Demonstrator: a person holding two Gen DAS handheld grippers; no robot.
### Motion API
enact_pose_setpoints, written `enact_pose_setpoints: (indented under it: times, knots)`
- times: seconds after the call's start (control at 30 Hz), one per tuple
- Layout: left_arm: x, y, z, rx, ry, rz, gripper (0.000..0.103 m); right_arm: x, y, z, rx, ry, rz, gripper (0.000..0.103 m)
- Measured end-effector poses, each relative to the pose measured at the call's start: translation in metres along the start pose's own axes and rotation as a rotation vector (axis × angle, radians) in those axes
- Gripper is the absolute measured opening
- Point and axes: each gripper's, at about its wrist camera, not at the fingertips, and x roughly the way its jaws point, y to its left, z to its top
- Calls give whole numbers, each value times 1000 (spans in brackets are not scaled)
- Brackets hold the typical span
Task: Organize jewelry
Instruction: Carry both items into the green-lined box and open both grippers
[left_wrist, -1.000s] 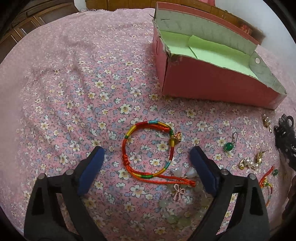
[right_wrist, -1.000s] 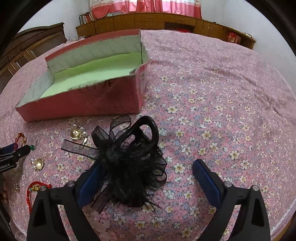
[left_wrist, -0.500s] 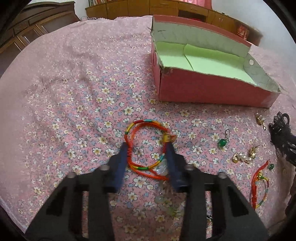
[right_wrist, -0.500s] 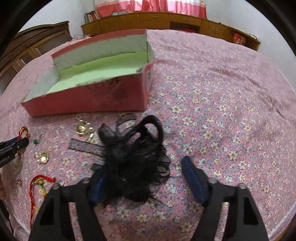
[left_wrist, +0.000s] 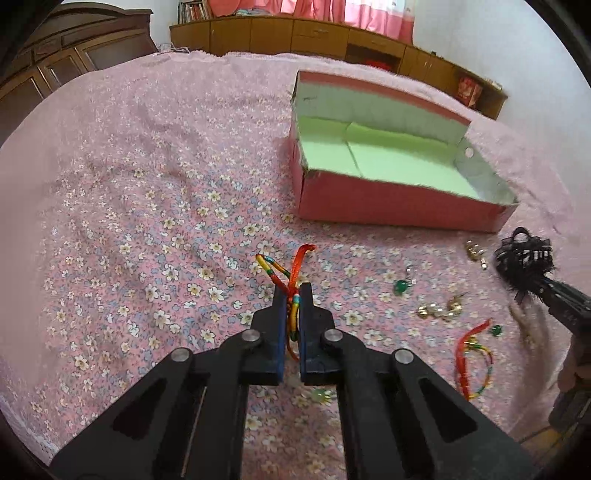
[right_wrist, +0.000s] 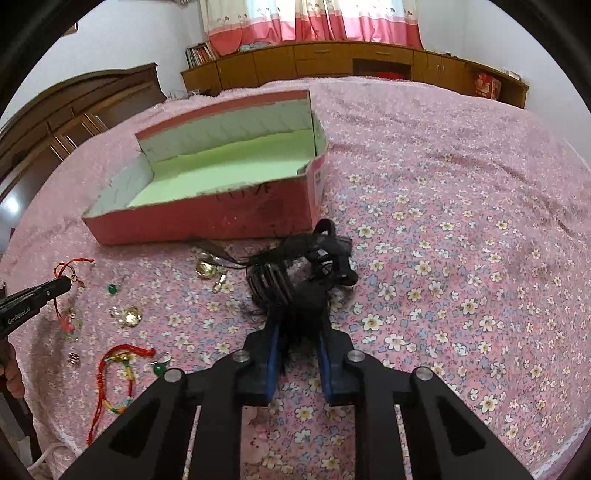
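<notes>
**Both grippers clamped on jewelry above the flowered bed**

While pinched between the blue pads of the left gripper (left_wrist: 291, 295), rainbow-striped red cord bracelet (left_wrist: 286, 275) squashed into a narrow bundle, long axis running straight forward along the fingers, toward the far side of the bed. Two loop ends poking out past the fingertips: one banded yellow, green and red, leaning left; one plain orange-red, rising toward the box. Loose red tail trailing back between the pads. Jaws just closed fully, cord trapped between them, lifted off the pink floral bedspread (left_wrist: 155, 236).

Right gripper (right_wrist: 297, 325) likewise just narrowed, now clenched on a black hair claw with sheer black ribbon and feathery trim (right_wrist: 295, 269). Comb teeth showing at the left of the bundle, curved glossy handle loop pointing up and away toward the box, wisps of ribbon trailing left. Same claw visible at the right edge of the left view, held clear of the bedspread.

Open pink cardboard box with pale green lining (left_wrist: 399, 206) lying beyond both grippers, nothing visible inside it.

Scattered on the bedspread between the grippers: green bead earring (left_wrist: 400, 285), gold-and-pearl pieces (left_wrist: 439, 310), second red cord bracelet with multicoloured braid (left_wrist: 474, 358). Low wooden cabinets (right_wrist: 354, 62) and pink curtains (right_wrist: 314, 22) along the far wall.
</notes>
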Motion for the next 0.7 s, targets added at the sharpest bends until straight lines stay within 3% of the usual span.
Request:
enact_pose_setpoints:
  times: [0.47,0.7]
  knots:
    - [-87,-4,-11,82,-101,-20,0,-38,2,6,0,-125,60,17]
    - [-109,-5,10,128,-156,-1,0,-53,5,18,7,-174,78,17]
